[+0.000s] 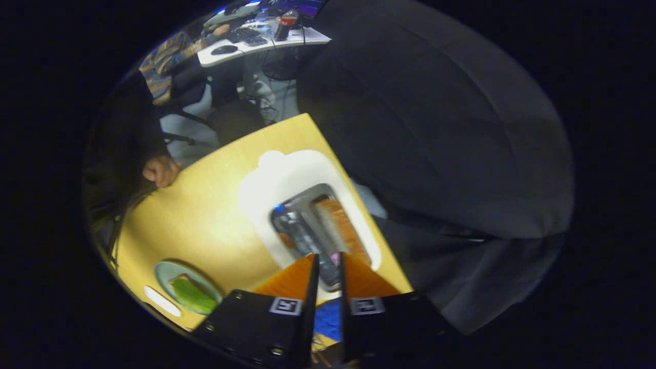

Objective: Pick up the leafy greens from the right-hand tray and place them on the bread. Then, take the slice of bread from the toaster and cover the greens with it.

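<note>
bread: slice (pixel 344 228) stands in toaster (pixel 287 179) slot, just ahead of the fingertips
gripper (pixel 328 262): above toaster, pointing down; fingers close together, narrow gap, gripping nothing
greens (pixel 192 296): on plate (pixel 163 270), tabletop (pixel 205 215), well apart

glossy white plastic toaster (pixel 287 174) with shiny metal top, matt wooden table (pixel 205 215).

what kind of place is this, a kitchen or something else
Probably a recording setup in an office or lab, not a kitchen. A white toaster and a plate of bread with leafy greens sit on a plain wooden table, and beyond it stands a desk with a keyboard and mouse.
</note>
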### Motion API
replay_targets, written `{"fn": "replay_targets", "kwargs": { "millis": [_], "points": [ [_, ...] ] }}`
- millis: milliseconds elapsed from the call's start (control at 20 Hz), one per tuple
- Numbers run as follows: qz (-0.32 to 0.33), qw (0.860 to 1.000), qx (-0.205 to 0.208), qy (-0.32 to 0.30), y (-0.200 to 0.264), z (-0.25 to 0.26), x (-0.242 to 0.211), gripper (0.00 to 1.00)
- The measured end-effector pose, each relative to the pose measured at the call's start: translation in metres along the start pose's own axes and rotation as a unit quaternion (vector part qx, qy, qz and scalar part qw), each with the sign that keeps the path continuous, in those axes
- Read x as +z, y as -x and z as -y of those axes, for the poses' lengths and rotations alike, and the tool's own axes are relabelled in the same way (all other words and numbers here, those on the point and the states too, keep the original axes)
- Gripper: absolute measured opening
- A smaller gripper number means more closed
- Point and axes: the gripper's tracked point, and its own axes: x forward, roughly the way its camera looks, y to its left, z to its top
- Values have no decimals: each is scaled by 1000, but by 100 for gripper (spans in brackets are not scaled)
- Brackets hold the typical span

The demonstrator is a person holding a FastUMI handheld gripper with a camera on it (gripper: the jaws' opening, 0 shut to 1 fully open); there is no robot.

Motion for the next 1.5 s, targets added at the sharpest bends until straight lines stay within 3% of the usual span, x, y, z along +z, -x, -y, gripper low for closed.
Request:
{"fn": "replay_targets", "kwargs": {
  "millis": [50, 100, 250, 300, 450, 700, 1150, 1200, 1500],
  "points": [
    [-5, 1000, 14, 2, 0, 3, 5, 10],
    [-3, 999, 32, -6, -1, 1, 10, 10],
    [-23, 997, 74, -12, -12, -12, 7, 10],
    [-32, 996, 82, -18, -14, -14, 4, 20],
    [-49, 996, 77, -11, -24, -7, -6, 36],
    [-52, 996, 63, 19, -26, 3, -2, 35],
    [-69, 991, 105, 44, -52, -10, -4, 35],
    [-62, 992, 99, 50, -54, -7, -2, 28],
    [-57, 993, 95, 36, -43, -8, -1, 27]
  ]
}}
